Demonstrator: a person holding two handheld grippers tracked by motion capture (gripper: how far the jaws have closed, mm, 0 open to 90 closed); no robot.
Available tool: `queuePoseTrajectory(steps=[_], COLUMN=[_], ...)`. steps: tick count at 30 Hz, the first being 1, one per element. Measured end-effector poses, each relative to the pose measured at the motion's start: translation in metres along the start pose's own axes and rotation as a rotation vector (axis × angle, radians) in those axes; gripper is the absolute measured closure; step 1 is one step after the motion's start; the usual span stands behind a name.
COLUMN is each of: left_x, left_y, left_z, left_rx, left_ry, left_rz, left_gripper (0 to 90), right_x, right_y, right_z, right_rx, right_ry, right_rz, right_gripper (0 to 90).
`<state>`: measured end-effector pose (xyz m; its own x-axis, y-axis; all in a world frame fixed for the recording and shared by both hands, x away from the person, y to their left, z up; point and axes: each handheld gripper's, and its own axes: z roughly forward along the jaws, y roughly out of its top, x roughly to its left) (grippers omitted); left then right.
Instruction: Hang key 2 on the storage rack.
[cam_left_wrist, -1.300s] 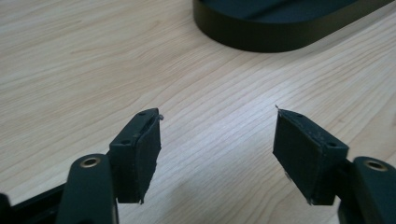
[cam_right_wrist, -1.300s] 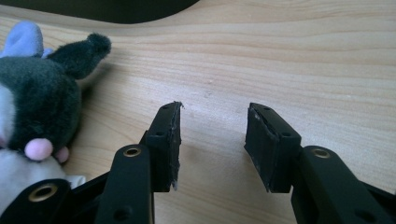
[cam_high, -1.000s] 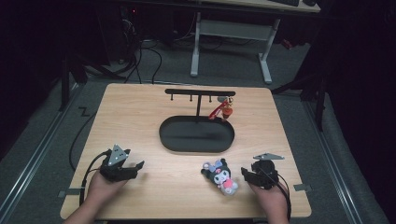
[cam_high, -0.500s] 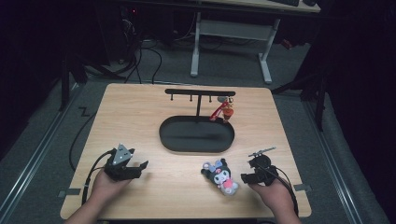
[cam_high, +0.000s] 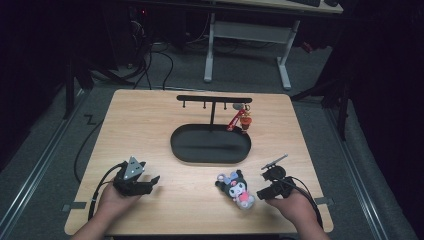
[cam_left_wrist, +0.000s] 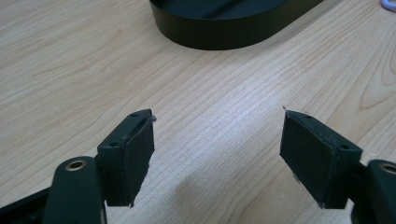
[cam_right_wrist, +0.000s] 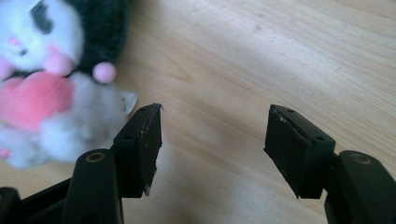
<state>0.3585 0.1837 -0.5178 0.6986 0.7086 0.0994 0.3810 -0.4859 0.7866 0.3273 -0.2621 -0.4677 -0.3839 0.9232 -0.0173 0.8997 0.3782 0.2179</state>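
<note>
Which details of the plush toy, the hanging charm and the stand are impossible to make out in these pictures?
- Plush toy: right gripper view, blurred and cut off by the left and top edges.
- Hanging charm: high view, too small to tell what it depicts.
- Black tray: left gripper view, cut off by the top edge.
- Stand's hooks: high view, too small to tell their shape.

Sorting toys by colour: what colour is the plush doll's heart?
Pink, clearest in the right gripper view: the black-and-white plush doll holds it.

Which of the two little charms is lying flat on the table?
The black-and-white plush charm beside the right tongs; the red charm hangs from the rack.
</note>
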Motion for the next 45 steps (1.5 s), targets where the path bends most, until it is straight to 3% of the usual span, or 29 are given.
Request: queuePoseTrajectory(steps=[3,14,17,24,30,34,37,38,41,44,45], left_x=[-0.001,-0.004,-0.005,-0.006,-0.006,-0.005,-0.005,-0.005,-0.004,-0.004,-0.004], left_y=[0.0,-0.001,0.001,0.003,0.003,0.003,0.003,0.002,0.002,0.001,0.001], left_z=[0.0,0.003,0.004,0.007,0.007,0.004,0.003,0.003,0.003,0.003,0.003], left_rx=[0.0,0.015,0.015,0.016,0.019,0.014,0.011,0.014,0.018,0.021,0.02], left_ry=[-0.001,-0.022,-0.02,-0.024,-0.032,-0.039,-0.04,-0.04,-0.041,-0.042,-0.042], left_rz=[-0.004,0.01,0.018,0.03,0.029,0.023,0.027,0.028,0.027,0.026,0.026], left_gripper=[26.6,26.8,26.8,26.8,26.8,26.9,26.9,26.9,26.9,26.9,26.9], right_x=[0.006,0.005,0.008,0.027,0.038,0.05,0.055,0.058,0.058,0.061,0.061], right_y=[0.004,-0.002,-0.002,0.008,0.015,0.019,0.02,0.02,0.021,0.022,0.022], right_z=[-0.001,0.002,-0.002,-0.032,-0.037,-0.031,-0.022,-0.021,-0.012,-0.003,0.002], right_rx=[0.029,0.061,0.057,0.002,-0.003,-0.001,0.029,0.039,0.045,0.06,0.062], right_ry=[0.004,0.008,0.002,0.022,0.046,0.059,0.058,0.059,0.063,0.069,0.072], right_rz=[-0.04,-0.04,-0.051,-0.093,-0.105,-0.128,-0.135,-0.107,-0.137,-0.137,-0.165], right_gripper=[33.9,33.1,32.7,29.8,27.4,25.7,25.4,25.3,25.2,25.2,25.1])
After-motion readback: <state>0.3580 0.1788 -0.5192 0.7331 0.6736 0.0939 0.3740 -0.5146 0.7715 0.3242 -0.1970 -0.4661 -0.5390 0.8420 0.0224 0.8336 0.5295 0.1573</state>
